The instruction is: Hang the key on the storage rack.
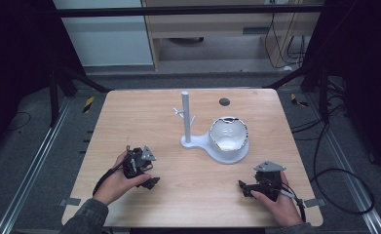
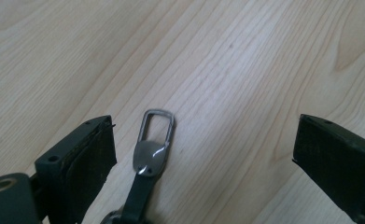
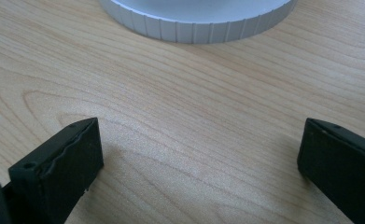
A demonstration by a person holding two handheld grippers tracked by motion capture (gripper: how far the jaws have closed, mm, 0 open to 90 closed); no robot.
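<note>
The left tongs are held spread wide over the bench with a metal clip on a dark strap lying between the jaws, nearer one, while the right tongs, likewise spread and empty, are pointed at a white stand.

Count on one bench: one white stand with a single upright post; one bowl on its base; one metal clasp on a dark strap; two handheld grippers, left gripper and right gripper.
</note>
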